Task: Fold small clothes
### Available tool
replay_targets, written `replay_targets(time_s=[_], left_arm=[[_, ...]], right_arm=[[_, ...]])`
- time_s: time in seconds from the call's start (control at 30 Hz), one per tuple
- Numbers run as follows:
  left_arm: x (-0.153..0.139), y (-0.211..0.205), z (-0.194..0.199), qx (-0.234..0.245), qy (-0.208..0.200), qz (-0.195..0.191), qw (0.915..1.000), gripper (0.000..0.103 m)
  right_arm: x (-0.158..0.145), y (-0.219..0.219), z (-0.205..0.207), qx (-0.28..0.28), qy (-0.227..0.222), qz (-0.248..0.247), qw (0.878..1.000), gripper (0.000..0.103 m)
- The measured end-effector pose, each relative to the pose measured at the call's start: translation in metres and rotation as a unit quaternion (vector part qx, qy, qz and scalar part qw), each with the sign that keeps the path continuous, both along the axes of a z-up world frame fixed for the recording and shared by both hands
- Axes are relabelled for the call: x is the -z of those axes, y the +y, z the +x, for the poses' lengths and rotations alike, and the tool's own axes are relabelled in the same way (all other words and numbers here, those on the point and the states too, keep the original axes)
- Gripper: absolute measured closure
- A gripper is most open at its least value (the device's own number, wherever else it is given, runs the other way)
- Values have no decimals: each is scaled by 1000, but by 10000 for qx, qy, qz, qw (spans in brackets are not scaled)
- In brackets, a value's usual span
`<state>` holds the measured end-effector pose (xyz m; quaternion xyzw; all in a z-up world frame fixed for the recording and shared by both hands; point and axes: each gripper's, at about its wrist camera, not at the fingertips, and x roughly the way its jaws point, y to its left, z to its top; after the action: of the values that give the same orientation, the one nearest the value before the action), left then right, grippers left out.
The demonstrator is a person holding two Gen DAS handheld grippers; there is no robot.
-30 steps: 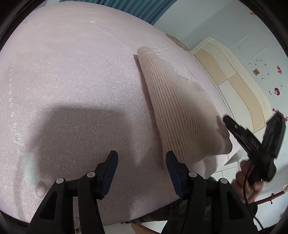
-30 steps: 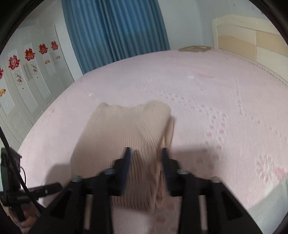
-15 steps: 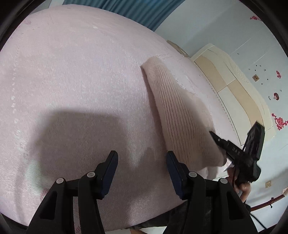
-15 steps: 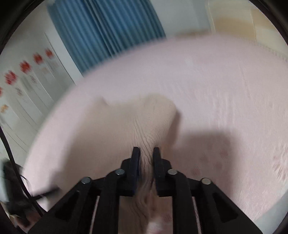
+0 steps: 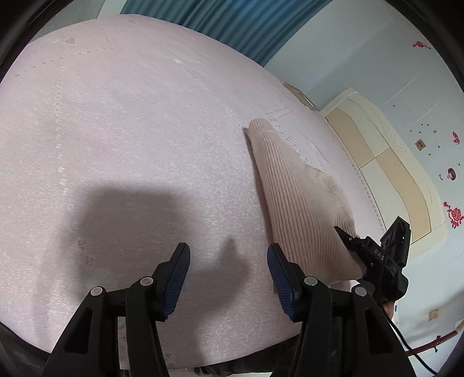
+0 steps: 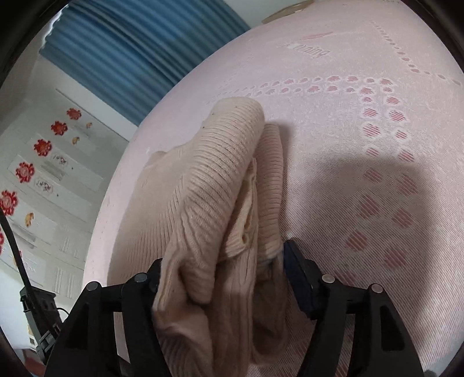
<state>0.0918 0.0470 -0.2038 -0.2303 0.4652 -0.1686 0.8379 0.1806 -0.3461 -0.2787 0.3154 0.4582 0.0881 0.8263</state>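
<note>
A beige ribbed knit garment (image 5: 295, 203) lies folded lengthwise on the pink bedspread (image 5: 130, 130). Its near end is bunched up between the jaws of my right gripper (image 6: 224, 258), which are opening. The cloth (image 6: 208, 179) bulges loosely there and hides the left finger, while the right pad (image 6: 293, 261) sits at its edge. In the left wrist view the right gripper (image 5: 345, 236) rests at the garment's near right corner. My left gripper (image 5: 227, 252) hangs open over bare bedspread, left of the garment, with nothing between its pads.
A cream headboard (image 5: 385, 162) closes the bed's far right side and a blue curtain (image 5: 232, 23) hangs behind. White wardrobe doors with red flower stickers (image 6: 43, 174) stand to the left. The bed's near edge runs just below both grippers.
The right gripper's jaws, pinched narrow on the knit half a second ago, now stand wide apart. That gripper has sunk toward the bed and rolled. The left gripper drifted slightly.
</note>
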Motion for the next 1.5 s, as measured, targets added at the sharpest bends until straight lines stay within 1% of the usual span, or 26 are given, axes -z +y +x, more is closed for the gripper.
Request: replay_targets(time_s=[0.03,0.1,0.13,0.17,0.23,0.27,0.37,0.43,0.5,0.53,0.6,0.67,0.77,0.87,0.93,1.0,1.13,1.23,1.27,1.33,1.37,1.43,1.5], left_arm=[[0,1,0,-33,10,-15,10000,51],[-2,0,0,-75,20,-64,9999,51],[-2,0,1,-100,30,-93,9999,51],[-2,1,0,-136,47,-121,9998,51],[-3,1,-1,-194,85,-154,9997,51],[-5,2,-2,-216,98,-154,9996,51],[-7,8,-2,-276,69,-73,9996,51],[-8,12,-1,-289,65,-5,9996,51],[-11,18,1,-303,51,4,9995,51],[-12,20,2,-314,34,27,9995,51],[-16,24,6,-340,-22,106,9994,51],[-20,28,11,-381,-59,210,9990,51],[-22,34,24,-445,-58,358,9983,51],[-24,43,38,-509,-36,294,9983,51],[-26,48,50,-561,-37,258,9981,51],[-30,54,66,-633,-86,284,9976,51],[-39,68,103,-857,-221,617,9942,51],[-44,84,135,-1104,-304,599,9916,51],[-45,88,142,-1179,-310,573,9909,51],[-47,95,158,-1301,-315,507,9897,51],[-47,98,167,-1335,-323,484,9893,51],[-49,98,181,-1366,-388,525,9885,51],[-48,95,187,-1337,-471,630,9879,51]], right_arm=[[1,0,3,-66,56,17,10000,35],[6,-4,15,-239,161,187,9994,42],[9,-6,21,-285,205,418,9985,52],[12,-9,26,-287,236,564,9977,58],[8,-10,27,-287,192,624,9975,65],[3,-10,25,-260,146,689,9972,68],[-18,-12,20,-75,-37,985,9951,70],[-38,-8,16,-58,-214,984,9949,70],[-67,-3,13,-41,-436,749,9962,70],[-78,-1,10,-21,-482,656,9967,70],[-106,4,10,71,-550,226,9982,70],[-128,6,7,150,-591,-57,9981,70],[-153,8,8,254,-575,-328,9975,71],[-176,28,20,296,-572,-766,9950,71],[-187,42,30,311,-578,-828,9944,71],[-191,52,42,293,-592,-801,9946,71],[-185,82,86,226,-543,-467,9972,71],[-170,108,119,86,-470,-13,9989,71],[-164,120,131,20,-451,217,9987,71],[-155,133,143,-54,-521,486,9974,71],[-150,139,149,-54,-625,639,9960,71],[-134,137,154,17,-745,817,9939,71],[-113,126,160,42,-721,804,9941,70]])
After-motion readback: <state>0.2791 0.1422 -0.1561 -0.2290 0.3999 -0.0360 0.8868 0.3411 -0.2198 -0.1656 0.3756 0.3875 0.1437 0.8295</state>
